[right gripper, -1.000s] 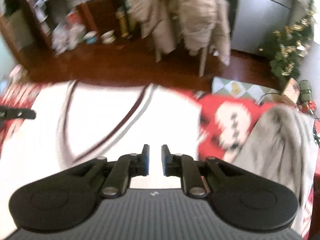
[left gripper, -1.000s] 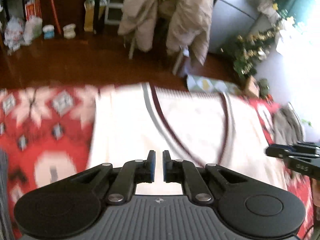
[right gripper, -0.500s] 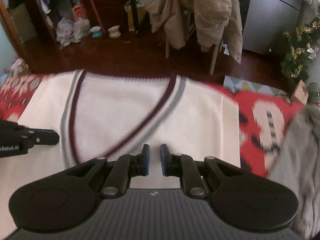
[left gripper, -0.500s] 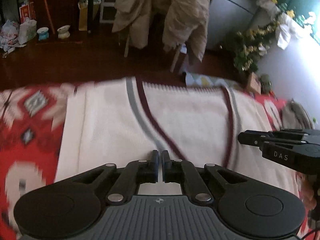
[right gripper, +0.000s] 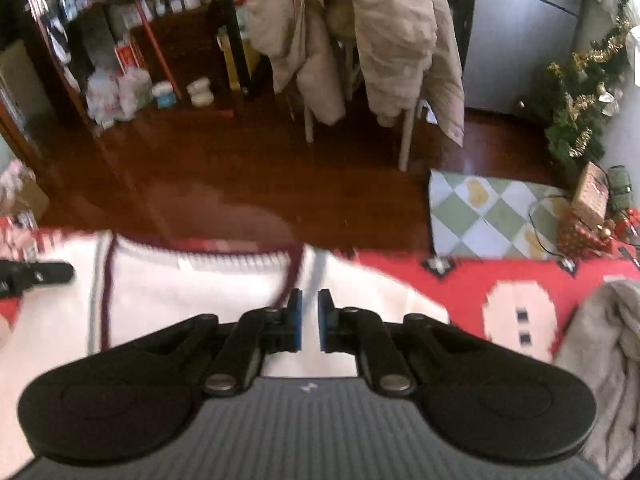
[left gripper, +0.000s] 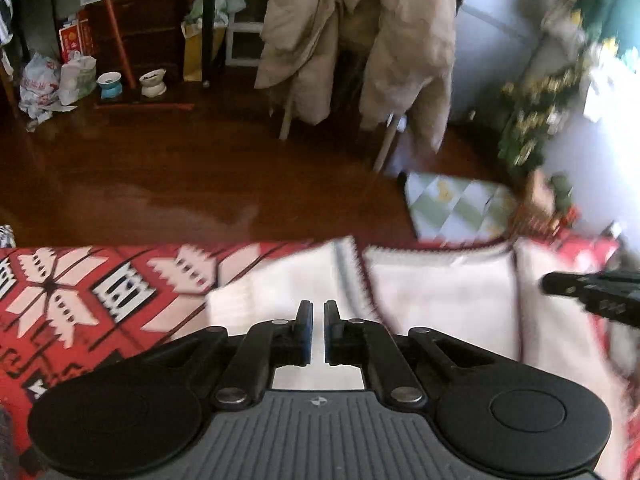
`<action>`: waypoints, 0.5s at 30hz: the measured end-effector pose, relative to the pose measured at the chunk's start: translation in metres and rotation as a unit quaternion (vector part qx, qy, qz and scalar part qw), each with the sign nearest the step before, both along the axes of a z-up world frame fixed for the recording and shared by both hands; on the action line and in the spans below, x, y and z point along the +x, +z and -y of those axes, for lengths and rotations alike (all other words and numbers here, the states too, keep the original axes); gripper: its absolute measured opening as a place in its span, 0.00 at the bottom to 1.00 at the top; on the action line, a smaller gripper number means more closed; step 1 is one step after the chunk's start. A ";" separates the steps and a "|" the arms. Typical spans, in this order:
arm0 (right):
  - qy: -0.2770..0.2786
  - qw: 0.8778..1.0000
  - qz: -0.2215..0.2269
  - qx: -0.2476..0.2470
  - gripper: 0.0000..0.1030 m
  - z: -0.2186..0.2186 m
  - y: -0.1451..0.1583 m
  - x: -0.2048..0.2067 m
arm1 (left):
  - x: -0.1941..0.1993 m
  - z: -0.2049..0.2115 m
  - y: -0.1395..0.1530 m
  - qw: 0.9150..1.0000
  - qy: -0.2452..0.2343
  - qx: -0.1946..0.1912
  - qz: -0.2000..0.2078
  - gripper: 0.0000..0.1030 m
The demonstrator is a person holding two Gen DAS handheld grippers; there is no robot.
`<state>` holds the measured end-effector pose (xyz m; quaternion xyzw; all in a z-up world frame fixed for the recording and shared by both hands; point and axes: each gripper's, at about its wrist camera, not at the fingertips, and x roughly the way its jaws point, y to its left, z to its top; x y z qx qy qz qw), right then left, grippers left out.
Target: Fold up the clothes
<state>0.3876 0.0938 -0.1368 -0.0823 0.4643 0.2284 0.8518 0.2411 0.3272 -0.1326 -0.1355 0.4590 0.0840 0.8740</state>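
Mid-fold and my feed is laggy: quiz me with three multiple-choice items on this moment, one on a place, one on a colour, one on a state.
1. Where does the cream sweater lie?
A. on the red patterned blanket
B. on the wooden floor
C. over the chair

2. What colour is the sweater's neckline trim?
A. green
B. dark maroon
C. yellow

3. How does the right gripper stand?
A. shut on the sweater
B. jaws slightly apart, nothing between
C. out of view

Answers:
1 A, red blanket shows around the sweater.
2 B, a maroon stripe edges the V-neck.
3 B, a gap shows between the blue pads.
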 end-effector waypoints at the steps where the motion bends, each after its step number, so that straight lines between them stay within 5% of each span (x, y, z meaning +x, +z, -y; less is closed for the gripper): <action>1: 0.002 1.000 -0.005 -0.012 0.08 0.001 -0.004 -0.001 | -0.001 -0.001 -0.002 1.000 -0.003 0.006 0.010 0.05; 6: 0.009 0.999 0.023 -0.032 0.08 -0.006 -0.013 0.007 | 0.016 -0.008 0.005 1.000 -0.012 0.014 0.017 0.04; 15: -0.035 0.999 -0.003 0.006 0.15 -0.003 0.004 0.054 | 0.035 -0.022 0.026 0.999 -0.022 0.012 0.031 0.04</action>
